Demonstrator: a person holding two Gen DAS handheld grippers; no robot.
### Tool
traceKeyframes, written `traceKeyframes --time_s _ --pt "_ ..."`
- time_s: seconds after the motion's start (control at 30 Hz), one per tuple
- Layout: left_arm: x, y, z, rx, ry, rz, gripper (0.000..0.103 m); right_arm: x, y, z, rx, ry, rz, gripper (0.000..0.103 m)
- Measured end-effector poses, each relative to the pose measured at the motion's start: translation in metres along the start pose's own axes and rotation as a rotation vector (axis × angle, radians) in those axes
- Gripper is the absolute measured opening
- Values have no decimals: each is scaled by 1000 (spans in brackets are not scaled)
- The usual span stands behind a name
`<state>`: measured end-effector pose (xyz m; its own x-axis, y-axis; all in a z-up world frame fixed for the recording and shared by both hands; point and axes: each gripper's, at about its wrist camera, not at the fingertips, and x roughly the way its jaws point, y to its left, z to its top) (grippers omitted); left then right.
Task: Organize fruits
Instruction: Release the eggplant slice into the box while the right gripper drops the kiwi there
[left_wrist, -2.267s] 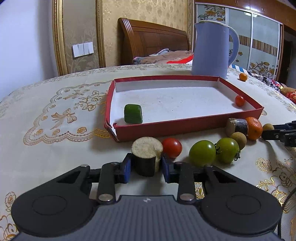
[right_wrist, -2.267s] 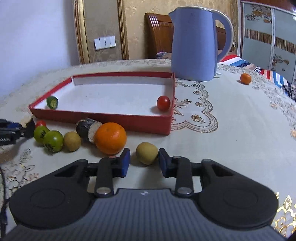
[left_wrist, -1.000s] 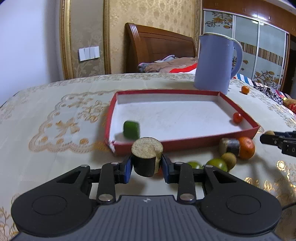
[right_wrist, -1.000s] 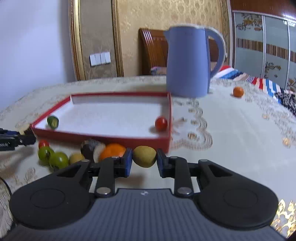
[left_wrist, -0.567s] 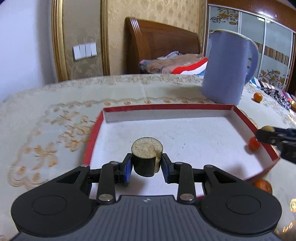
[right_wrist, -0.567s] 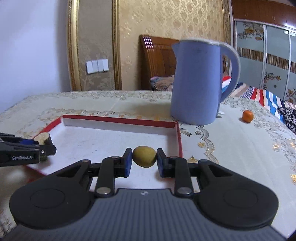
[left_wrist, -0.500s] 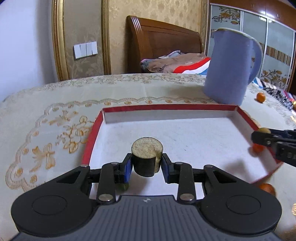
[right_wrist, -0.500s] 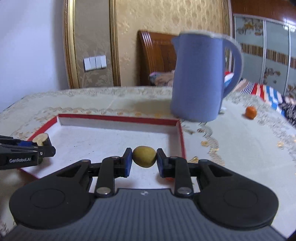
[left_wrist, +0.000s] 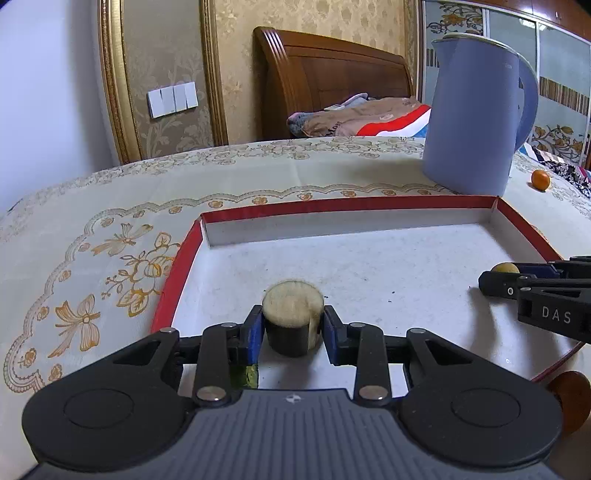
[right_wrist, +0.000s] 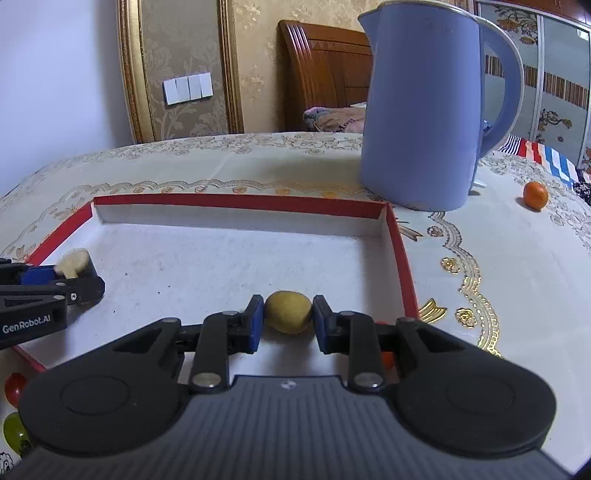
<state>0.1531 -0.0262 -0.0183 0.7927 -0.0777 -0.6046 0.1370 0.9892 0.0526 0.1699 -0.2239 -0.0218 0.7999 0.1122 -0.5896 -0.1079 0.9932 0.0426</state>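
My left gripper is shut on a dark cylinder piece with a pale cut top, held low over the white floor of the red tray. A green piece peeks out under its left finger. My right gripper is shut on a small yellow-brown fruit, held over the tray near its right wall. Each gripper shows in the other's view: the right one at the right edge, the left one at the left edge.
A blue kettle stands behind the tray. A small orange lies on the tablecloth to the right. A red tomato and a green one lie outside the tray's front left. An orange fruit sits by the front right corner.
Both grippers lifted their pieces off the tablecloth and carried them forward over the tray's front wall. They have now come down close to the tray floor.
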Motion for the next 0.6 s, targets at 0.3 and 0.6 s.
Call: traceKeyframes --time_s 0.3,0.6 --pt "-11 -3 -1 5 -67 -1 82 -11 3 1 -14 -65 -11 64" --pt "-40 5 -12 18 -149 -5 82 -23 -3 -5 14 -120 3 77"
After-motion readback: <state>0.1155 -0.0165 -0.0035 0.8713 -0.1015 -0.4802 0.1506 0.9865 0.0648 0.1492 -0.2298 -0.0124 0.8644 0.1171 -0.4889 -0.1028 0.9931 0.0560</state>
